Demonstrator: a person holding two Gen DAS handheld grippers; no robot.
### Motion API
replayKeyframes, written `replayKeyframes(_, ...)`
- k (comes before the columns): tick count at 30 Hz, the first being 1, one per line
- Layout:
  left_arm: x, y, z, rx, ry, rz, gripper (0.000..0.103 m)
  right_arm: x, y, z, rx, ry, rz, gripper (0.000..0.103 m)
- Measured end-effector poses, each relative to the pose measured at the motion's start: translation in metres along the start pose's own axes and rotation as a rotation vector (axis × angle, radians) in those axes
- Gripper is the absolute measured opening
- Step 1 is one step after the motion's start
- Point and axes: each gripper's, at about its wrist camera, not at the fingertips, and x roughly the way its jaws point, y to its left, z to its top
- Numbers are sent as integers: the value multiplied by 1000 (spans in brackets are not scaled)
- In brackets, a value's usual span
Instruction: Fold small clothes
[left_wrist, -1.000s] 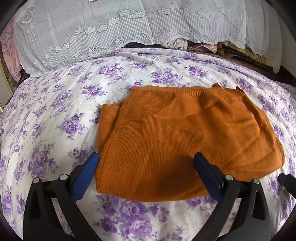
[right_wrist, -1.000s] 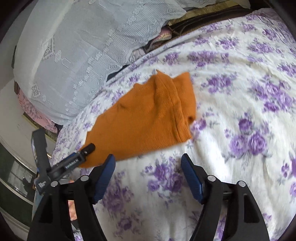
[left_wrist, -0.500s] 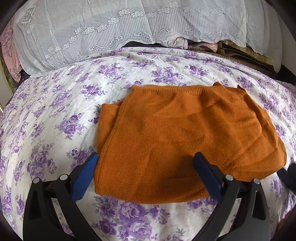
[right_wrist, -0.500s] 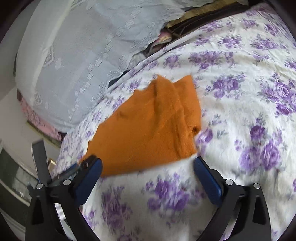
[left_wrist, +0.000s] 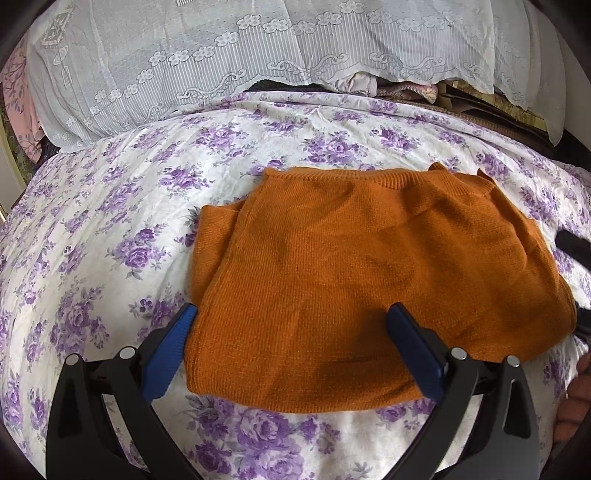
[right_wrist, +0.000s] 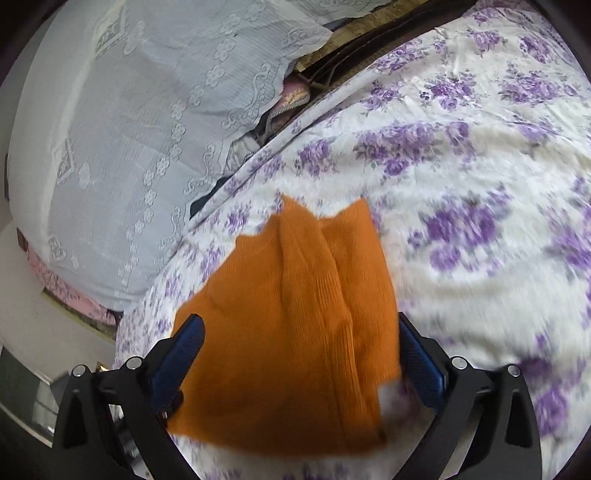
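Observation:
An orange knit garment (left_wrist: 369, 251) lies folded flat on the purple-flowered bedsheet (left_wrist: 92, 221), with a narrower folded layer showing along its left side. My left gripper (left_wrist: 291, 310) is open, and its blue pads straddle the garment's near left corner without pressing it. My right gripper (right_wrist: 299, 321) is open wide over the garment's right end (right_wrist: 303, 266), which lies between the two pads with its ribbed folds running away from me. A black finger of that gripper (left_wrist: 574, 245) shows at the right edge of the left wrist view.
A white lace cloth (left_wrist: 258, 55) drapes over a pile at the head of the bed, with bundled clothes (left_wrist: 399, 88) poking out beneath it. A hand (left_wrist: 576, 398) shows at the lower right. The bed's edge drops off at the left (right_wrist: 74, 325).
The right gripper widened its jaws and moved in over the garment's end, which now sits between its pads. The left gripper and the garment stayed put.

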Motion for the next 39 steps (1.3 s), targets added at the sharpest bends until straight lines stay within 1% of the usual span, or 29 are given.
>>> replayKeyframes(2, 3, 0, 1, 1, 3, 0, 99, 3, -2, 6, 26, -1, 57, 100)
replayKeyframes(3, 4, 1, 1, 1, 4, 1, 99, 2, -3, 6, 40, -7, 99, 99)
replayKeyframes(4, 4, 1, 2, 1, 5, 1, 99, 1, -4, 6, 52, -7, 163, 98)
replayKeyframes(5, 6, 1, 3, -1, 6, 1, 99, 1, -5, 5, 56, 2, 200, 93)
replayKeyframes(6, 7, 1, 5, -5, 8, -1, 99, 2, -6, 5, 56, 13, 210, 85)
replayKeyframes(7, 9, 1, 7, -10, 12, -4, 99, 6, -7, 5, 49, 28, 187, 80)
replayKeyframes(8, 11, 3, 10, -20, 16, -11, 99, 10, -9, 6, 50, 34, 158, 66)
replayKeyframes(9, 13, 4, 14, -30, 18, -16, 99, 14, -14, 7, 66, 43, 129, 47)
replayKeyframes(11, 17, 6, 16, -41, 25, -16, 99, 19, -25, 9, 121, 55, 106, 28)
replayKeyframes(12, 19, 5, 17, -42, 33, -13, 99, 20, -30, 9, 149, 59, 129, 26)
replayKeyframes(13, 22, 4, 16, -41, 44, -11, 99, 20, -30, 8, 149, 59, 134, 26)
replayKeyframes(15, 27, 1, 15, -27, 60, 3, 99, 20, -24, 6, 115, 54, 109, 26)
replayKeyframes(18, 24, 1, 16, -19, 58, 9, 99, 15, -7, 4, 21, 16, 56, 24)
replayKeyframes(19, 21, 3, 17, -25, 61, 2, 99, 11, 5, 3, -38, -3, 33, 23)
replayKeyframes(21, 17, 11, 23, -34, 64, -20, 99, 5, 19, 3, -103, -25, 6, 23)
replayKeyframes(25, 12, 33, 36, -34, 62, -4, 99, -2, 45, 5, -181, -33, -23, 23)
replayKeyframes(27, 14, 50, 41, -59, 72, -12, 99, -3, 59, 6, -221, -33, -42, 23)
replayKeyframes(30, 22, 72, 40, -122, 83, -37, 99, -3, 83, 6, -280, -30, -56, 23)
replayKeyframes(32, 33, 80, 38, -168, 107, -86, 99, -2, 97, 4, -317, -32, -70, 22)
replayKeyframes(34, 44, 79, 44, -173, 136, -124, 99, -2, 114, -1, -374, -37, -84, 22)
replayKeyframes(36, 47, 71, 55, -154, 128, -119, 99, 0, 127, -5, -414, -30, -88, 22)
replayKeyframes(39, 50, 43, 83, -60, 108, -118, 98, 2, 144, -13, -466, -19, -93, 22)
